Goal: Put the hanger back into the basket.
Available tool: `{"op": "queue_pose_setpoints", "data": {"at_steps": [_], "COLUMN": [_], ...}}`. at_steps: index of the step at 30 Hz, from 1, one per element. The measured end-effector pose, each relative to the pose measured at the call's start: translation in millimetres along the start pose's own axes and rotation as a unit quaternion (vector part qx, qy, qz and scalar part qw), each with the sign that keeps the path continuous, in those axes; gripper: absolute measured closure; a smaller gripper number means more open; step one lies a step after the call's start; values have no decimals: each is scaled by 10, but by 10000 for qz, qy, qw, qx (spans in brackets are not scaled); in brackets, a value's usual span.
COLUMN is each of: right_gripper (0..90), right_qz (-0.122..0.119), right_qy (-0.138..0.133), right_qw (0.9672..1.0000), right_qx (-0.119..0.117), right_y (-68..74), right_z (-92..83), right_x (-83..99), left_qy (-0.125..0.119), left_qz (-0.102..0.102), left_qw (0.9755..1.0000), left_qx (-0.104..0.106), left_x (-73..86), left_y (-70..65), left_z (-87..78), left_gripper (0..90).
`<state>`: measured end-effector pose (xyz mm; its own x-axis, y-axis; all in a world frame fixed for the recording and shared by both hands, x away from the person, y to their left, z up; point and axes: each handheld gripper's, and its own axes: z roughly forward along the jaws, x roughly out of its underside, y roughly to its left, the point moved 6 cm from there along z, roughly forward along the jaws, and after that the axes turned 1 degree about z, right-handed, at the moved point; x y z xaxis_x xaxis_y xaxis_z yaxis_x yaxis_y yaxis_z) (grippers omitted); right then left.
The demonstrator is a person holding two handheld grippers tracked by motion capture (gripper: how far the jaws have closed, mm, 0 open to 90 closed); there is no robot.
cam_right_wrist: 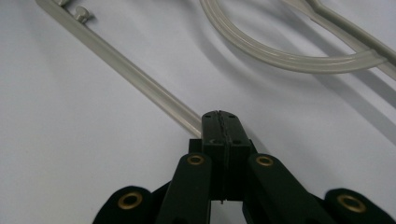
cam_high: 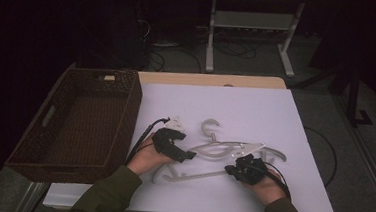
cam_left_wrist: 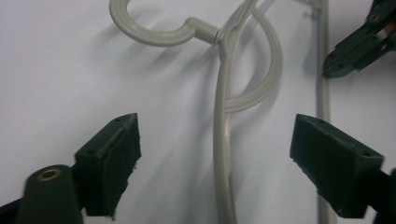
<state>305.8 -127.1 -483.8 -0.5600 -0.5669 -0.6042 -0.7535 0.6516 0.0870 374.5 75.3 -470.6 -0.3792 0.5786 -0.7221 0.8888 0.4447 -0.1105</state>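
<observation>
Hangers: pale grey plastic hangers lie tangled on the white table, right of the wicker basket.
Left gripper: jaws spread wide, straddling a hanger arm, not touching.
Right gripper: jaws pressed together beside a hanger bar; whether it pinches the bar, cannot tell.

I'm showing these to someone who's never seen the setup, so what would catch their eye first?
Most likely the pale plastic hangers lying tangled in the middle of the white table, with a person's two hands on black grippers at either side of them. The left gripper is open, its jaws straddling a hanger arm, while the right gripper has its jaws pressed together at a hanger's straight bar. A dark wicker basket sits at the table's left edge.
</observation>
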Motion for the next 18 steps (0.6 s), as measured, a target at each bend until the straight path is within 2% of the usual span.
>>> {"op": "queue_pose_setpoints", "data": {"at_steps": [2,3,4,5,8,11,13,17,18], "right_gripper": [894,894,894,894,893,894,893,893,893], "right_qz": [-5,0,5,8,10,-11,-3,-13,-13], "right_qy": [1,4,10,12,13,7,12,8,8], "right_qw": [10000,10000,10000,10000,10000,10000,10000,10000,10000], "right_qx": [4,-2,-9,-9,-9,2,-7,-4,-2], "right_y": [0,-1,-1,-1,-1,-3,-3,-5,-5], "right_z": [0,0,-1,-1,-1,-2,-2,-2,-2], "right_x": [0,1,1,1,1,2,3,3,3], "left_qy": [109,210,230,328,348,497,525,545,515], "left_qz": [26,162,135,235,230,430,424,537,494], "left_qw": [9999,9996,9996,9992,9991,9978,9977,9970,9974], "left_qx": [0,-4,-18,-12,16,17,-11,-86,-80], "left_x": [12,19,20,25,8,3,1,-14,-21], "left_y": [-7,4,-3,9,-11,-15,-35,-40,-52], "left_z": [40,55,78,87,133,157,191,220,227], "left_gripper": [222,248,265,295,367,433,474,562,584]}}
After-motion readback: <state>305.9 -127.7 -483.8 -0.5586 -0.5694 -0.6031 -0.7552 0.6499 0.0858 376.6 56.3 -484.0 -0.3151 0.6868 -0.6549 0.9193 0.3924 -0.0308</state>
